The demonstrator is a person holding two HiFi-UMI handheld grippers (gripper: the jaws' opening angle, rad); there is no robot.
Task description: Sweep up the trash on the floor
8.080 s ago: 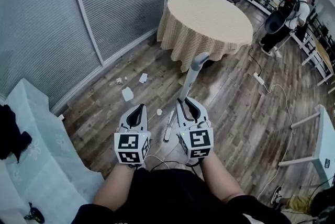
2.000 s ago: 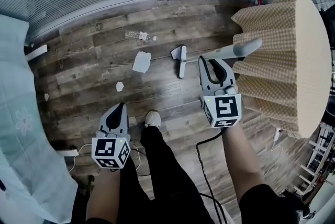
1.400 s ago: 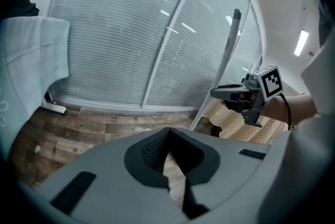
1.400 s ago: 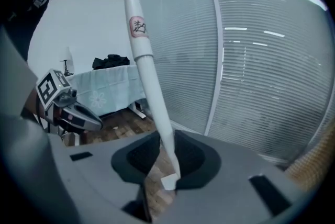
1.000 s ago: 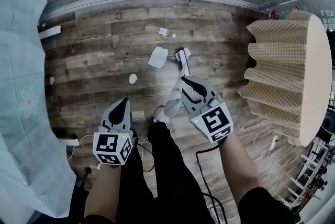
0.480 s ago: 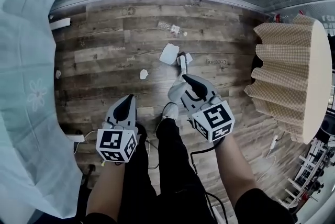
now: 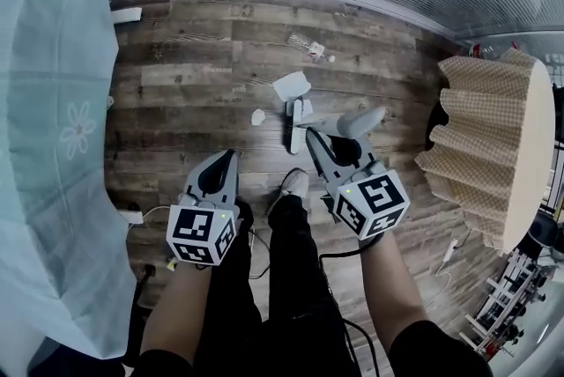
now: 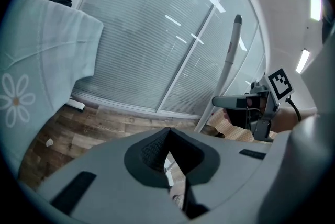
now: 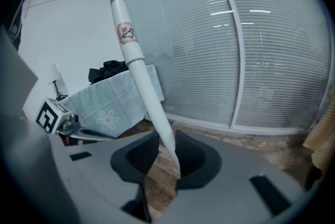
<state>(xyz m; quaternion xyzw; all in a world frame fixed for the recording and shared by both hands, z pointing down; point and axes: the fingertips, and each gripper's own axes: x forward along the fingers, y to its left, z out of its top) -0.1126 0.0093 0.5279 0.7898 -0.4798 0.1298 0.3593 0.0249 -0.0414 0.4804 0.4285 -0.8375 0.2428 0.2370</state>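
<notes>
Wooden floor point(image 7: 176, 102) below a standing person: the right gripper point(image 7: 315, 142) clamps a white broom point(image 7: 293, 124), its head just beside paper scraps point(image 7: 291, 85), the left gripper point(image 7: 227, 162) is closed and empty; sweeping seems underway, next dragging the scraps together.

The head view looks steeply down from above onto the plank floor point(image 7: 176, 102), with the left tongs point(image 7: 231, 155) and the right tongs point(image 7: 310, 134) near mid-frame. Each gripper view sits low and close behind its own jaws, tilted up toward the blinds point(image 8: 157, 55). Both share those blinds and the flowered cloth point(image 9: 107, 108) — and each catches the other tongs at its edge. The broom handle point(image 8: 230, 55) shows far in the left view, close in the right.
</notes>
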